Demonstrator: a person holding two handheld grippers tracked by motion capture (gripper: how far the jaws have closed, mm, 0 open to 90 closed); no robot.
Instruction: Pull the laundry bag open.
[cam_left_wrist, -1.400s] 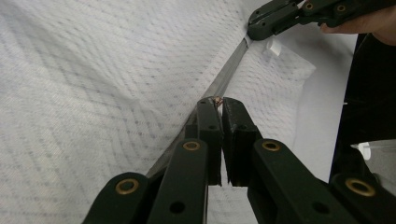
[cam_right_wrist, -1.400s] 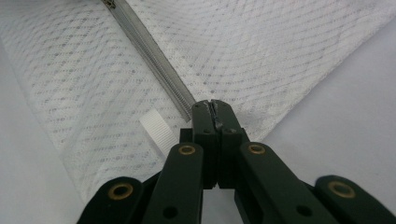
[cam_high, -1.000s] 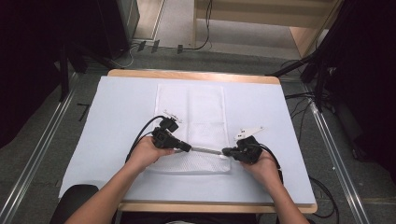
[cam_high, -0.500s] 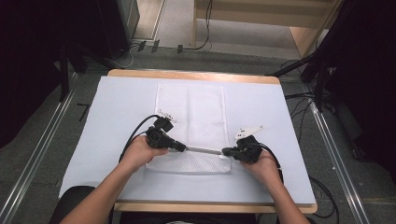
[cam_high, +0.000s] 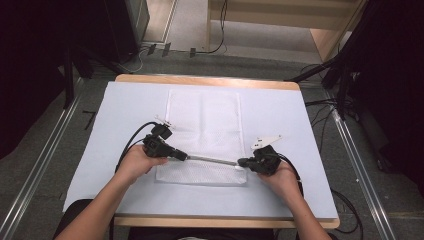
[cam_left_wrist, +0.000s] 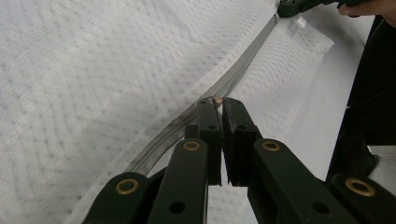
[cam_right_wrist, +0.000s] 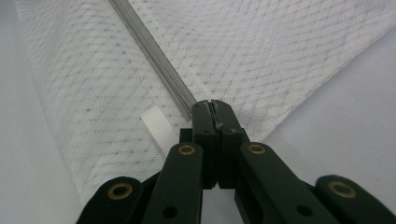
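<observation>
White mesh laundry bag (cam_high: 204, 135) lies flat mid-table on a pale blue table cover (cam_high: 280, 115), long side running away from the person. Grey zipper (cam_high: 212, 160) runs across the bag near its closer end, pulled taut between the two grippers.

Left gripper (cam_high: 184, 156) sits at the zipper's left part, over the bag's left edge, jaws pointing right. In the left gripper view the jaws are clenched on a small metal zipper pull (cam_left_wrist: 217, 99), with the zipper track (cam_left_wrist: 224, 86) running up and away toward the other gripper (cam_left_wrist: 299, 7) at the top right.

Right gripper (cam_high: 242, 162) is at the zipper's right end, near the bag's closer right corner, jaws pointing left. In the right gripper view (cam_right_wrist: 214, 109) its jaws are clamped tight on the zipper end and the bag's edge fabric; the track (cam_right_wrist: 152, 53) runs off to the upper left. A white ribbed tab (cam_right_wrist: 159, 127) sticks out of the bag just left of the jaws.

Both hands grip the tool bodies: left hand (cam_high: 136, 162), right hand (cam_high: 280, 177). Black cables (cam_high: 131, 142) trail off each gripper. A wooden table edge (cam_high: 205, 80) shows at the far side.
</observation>
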